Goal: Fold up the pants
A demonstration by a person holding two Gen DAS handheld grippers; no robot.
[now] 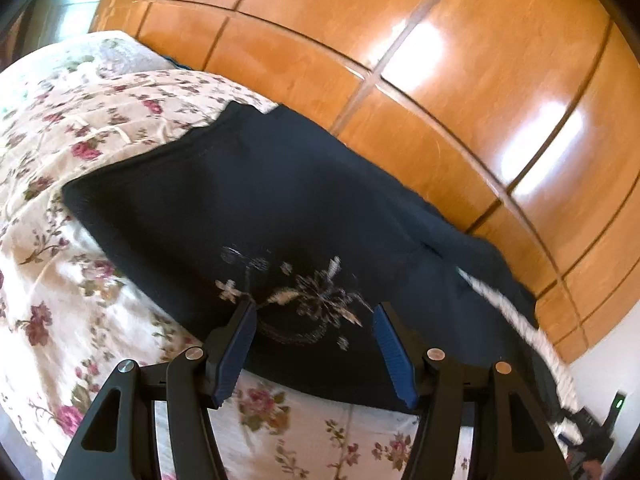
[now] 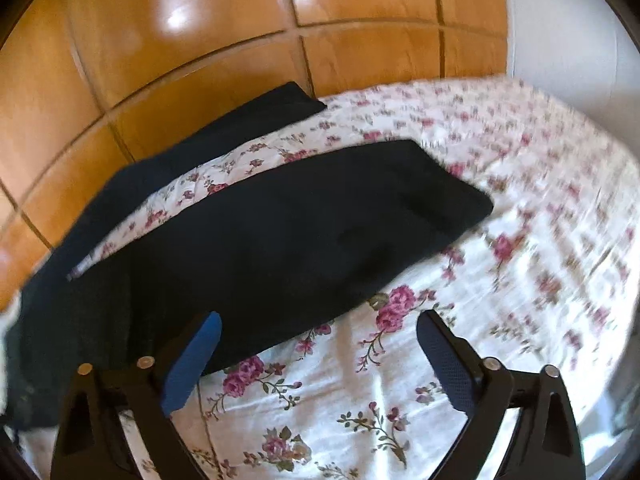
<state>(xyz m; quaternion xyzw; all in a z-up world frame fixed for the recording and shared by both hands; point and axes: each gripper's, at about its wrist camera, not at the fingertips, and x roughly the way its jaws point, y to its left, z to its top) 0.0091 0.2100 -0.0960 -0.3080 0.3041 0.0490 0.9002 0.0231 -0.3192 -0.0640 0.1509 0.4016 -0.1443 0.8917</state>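
Black pants [image 1: 260, 200] lie spread on a floral bedspread [image 1: 60, 140]. Pale flower embroidery [image 1: 308, 296] marks the cloth near me, and a white band [image 1: 500, 300] runs along the pants' right end. My left gripper [image 1: 314, 306] hovers open just over the embroidery, with nothing pinched. In the right wrist view the pants [image 2: 300, 232] show two legs: one runs across the middle and the other [image 2: 224, 132] lies along the far bed edge. My right gripper [image 2: 320, 316] is open above the near leg's lower edge and the bedspread [image 2: 520, 280].
A glossy wooden wardrobe [image 1: 400, 60] stands right behind the bed, seen as panelled doors [image 2: 200, 40] in the right wrist view. A white wall [image 2: 560, 20] is at the right. A dark device with a green light [image 1: 618, 404] sits at the lower right.
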